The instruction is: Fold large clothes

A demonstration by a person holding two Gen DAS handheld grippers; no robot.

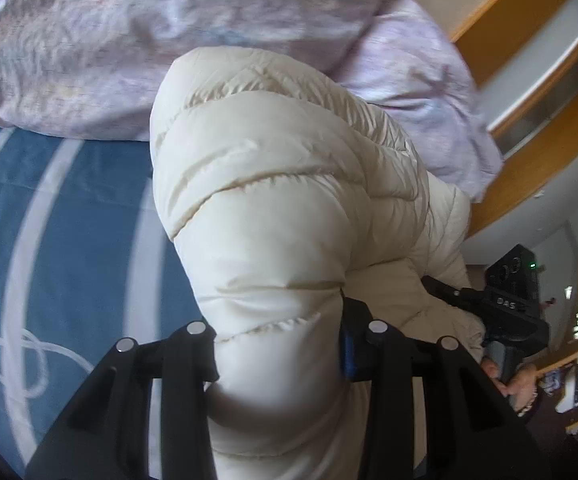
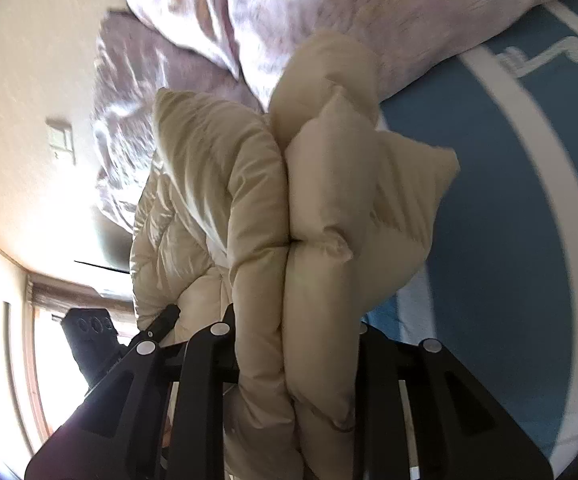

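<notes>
Bed point(image 1: 69, 216): covered by a blue sheet with white bands.
Duvet point(image 1: 129, 40): heaped along the bed's far edge.
Puffer jacket point(image 1: 273, 184): lifted above the bed.
Left gripper point(image 1: 279, 344): clamped on padded jacket.
Right gripper point(image 2: 295, 344): pinched on bunched folds.

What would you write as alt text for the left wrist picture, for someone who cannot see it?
A handheld left gripper pinches a puffy cream quilted jacket above a blue bed sheet with pale stripes. A crumpled lilac duvet lies behind, and the right gripper shows at the right edge.
</notes>
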